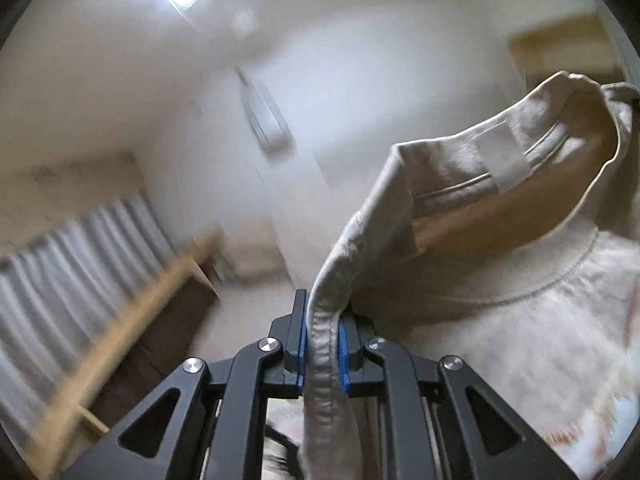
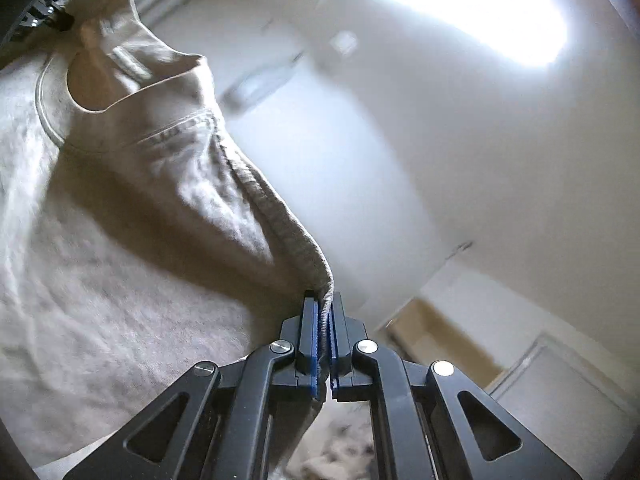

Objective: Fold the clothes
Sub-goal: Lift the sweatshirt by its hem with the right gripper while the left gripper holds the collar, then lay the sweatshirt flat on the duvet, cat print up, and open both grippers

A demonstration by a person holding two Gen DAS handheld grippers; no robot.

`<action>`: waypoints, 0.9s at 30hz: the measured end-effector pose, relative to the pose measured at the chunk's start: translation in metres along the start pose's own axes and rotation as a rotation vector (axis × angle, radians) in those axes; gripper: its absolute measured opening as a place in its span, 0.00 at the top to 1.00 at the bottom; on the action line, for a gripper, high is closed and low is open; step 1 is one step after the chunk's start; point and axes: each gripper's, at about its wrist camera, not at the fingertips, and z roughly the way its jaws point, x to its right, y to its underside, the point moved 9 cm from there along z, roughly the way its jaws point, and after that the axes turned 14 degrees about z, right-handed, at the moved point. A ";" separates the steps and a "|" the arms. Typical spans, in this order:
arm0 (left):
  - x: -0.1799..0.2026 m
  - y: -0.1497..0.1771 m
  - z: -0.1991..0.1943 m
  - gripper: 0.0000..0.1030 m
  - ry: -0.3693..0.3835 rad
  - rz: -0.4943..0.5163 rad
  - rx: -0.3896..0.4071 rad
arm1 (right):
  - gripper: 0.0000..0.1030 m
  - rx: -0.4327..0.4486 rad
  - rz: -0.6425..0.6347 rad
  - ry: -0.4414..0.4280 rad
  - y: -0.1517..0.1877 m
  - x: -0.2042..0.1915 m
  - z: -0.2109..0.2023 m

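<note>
A cream shirt (image 1: 500, 280) hangs in the air, held up between both grippers, with its round neck opening and a white label facing the cameras. My left gripper (image 1: 323, 312) is shut on a folded seam at one shoulder of the shirt. My right gripper (image 2: 323, 312) is shut on the ribbed seam at the other shoulder of the shirt (image 2: 120, 220). The left gripper also shows in the right wrist view (image 2: 52, 12) at the top left, at the far shoulder. The lower part of the shirt is hidden.
Both cameras look upward at white walls and ceiling with a bright light (image 2: 480, 12). A wall air conditioner (image 1: 266, 116), grey curtains (image 1: 80, 256) and a wooden frame (image 1: 132, 320) show in the left wrist view. A pale door (image 2: 560, 380) shows at the right.
</note>
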 end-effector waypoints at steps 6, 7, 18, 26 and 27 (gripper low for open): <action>0.080 0.080 0.135 0.89 0.190 -0.122 -0.239 | 0.96 -0.301 0.049 -0.210 0.094 -0.112 0.092; 0.094 0.085 0.148 0.89 0.191 -0.114 -0.254 | 0.96 -0.308 0.025 -0.205 0.104 -0.122 0.099; 0.139 0.082 0.248 0.86 0.265 -0.012 -0.394 | 0.96 -0.471 -0.128 -0.157 0.140 -0.221 0.240; 0.142 0.123 0.239 0.31 0.324 -0.010 -0.457 | 0.20 -0.700 0.217 -0.293 0.181 -0.230 0.245; 0.135 0.124 0.231 0.31 0.341 -0.025 -0.441 | 0.20 -0.702 0.264 -0.300 0.180 -0.215 0.235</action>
